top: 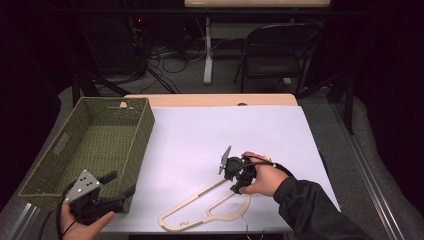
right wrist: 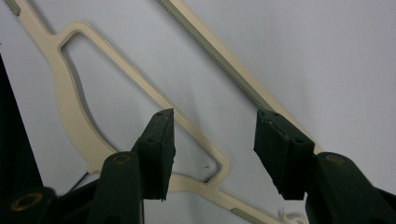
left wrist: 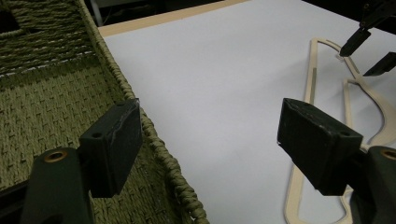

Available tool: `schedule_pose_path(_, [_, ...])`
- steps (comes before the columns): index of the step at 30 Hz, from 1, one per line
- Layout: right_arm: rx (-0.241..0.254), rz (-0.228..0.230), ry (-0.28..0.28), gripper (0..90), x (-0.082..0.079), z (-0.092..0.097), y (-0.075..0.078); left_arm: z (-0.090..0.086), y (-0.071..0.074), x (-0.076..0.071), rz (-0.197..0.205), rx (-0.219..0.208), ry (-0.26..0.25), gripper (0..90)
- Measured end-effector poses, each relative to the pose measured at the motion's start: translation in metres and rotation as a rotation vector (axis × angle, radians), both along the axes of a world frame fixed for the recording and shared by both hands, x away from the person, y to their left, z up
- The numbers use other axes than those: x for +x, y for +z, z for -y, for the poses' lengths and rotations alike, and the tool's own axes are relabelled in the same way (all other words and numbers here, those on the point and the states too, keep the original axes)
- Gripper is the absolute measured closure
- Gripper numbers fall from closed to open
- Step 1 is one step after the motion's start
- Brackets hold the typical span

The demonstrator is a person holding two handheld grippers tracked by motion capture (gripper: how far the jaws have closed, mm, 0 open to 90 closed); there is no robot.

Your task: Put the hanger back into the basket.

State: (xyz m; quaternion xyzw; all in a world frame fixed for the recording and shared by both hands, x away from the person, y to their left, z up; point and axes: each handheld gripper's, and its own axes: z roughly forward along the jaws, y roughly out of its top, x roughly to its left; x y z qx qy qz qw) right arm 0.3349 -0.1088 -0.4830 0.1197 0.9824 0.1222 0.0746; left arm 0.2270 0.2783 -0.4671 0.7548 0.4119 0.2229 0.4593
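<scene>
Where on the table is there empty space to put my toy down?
The white sheet is bare between the green woven basket and its far right edge. It is crowded near the front, where the cream clothes hanger lies under the right gripper.

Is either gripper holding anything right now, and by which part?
Nothing is held. The right gripper stands open over the hanger, near its corner; the left gripper is open beside the basket.

Cream hanger (right wrist: 74,116) under my black right gripper (right wrist: 212,140), ribbed strip along its bar. Olive-green woven basket (top: 137,137) at 9 o'clock of my black left gripper (left wrist: 210,140). White sheet (top: 210,135) on tan table (top: 210,100).
</scene>
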Motion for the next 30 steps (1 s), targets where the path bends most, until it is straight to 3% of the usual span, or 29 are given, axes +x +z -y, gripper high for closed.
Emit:
schedule_pose_path(18, [-0.109,-0.063,0.124,53.6,-0.003,-0.022,-0.023,0.000,-0.001,0.001,-0.003,0.002,-0.005,22.5])
schedule_pose_path(30, [-0.121,-0.078,0.154,54.0,-0.005,-0.030,-0.039,0.001,-0.001,0.000,-0.002,0.003,-0.007,22.5])
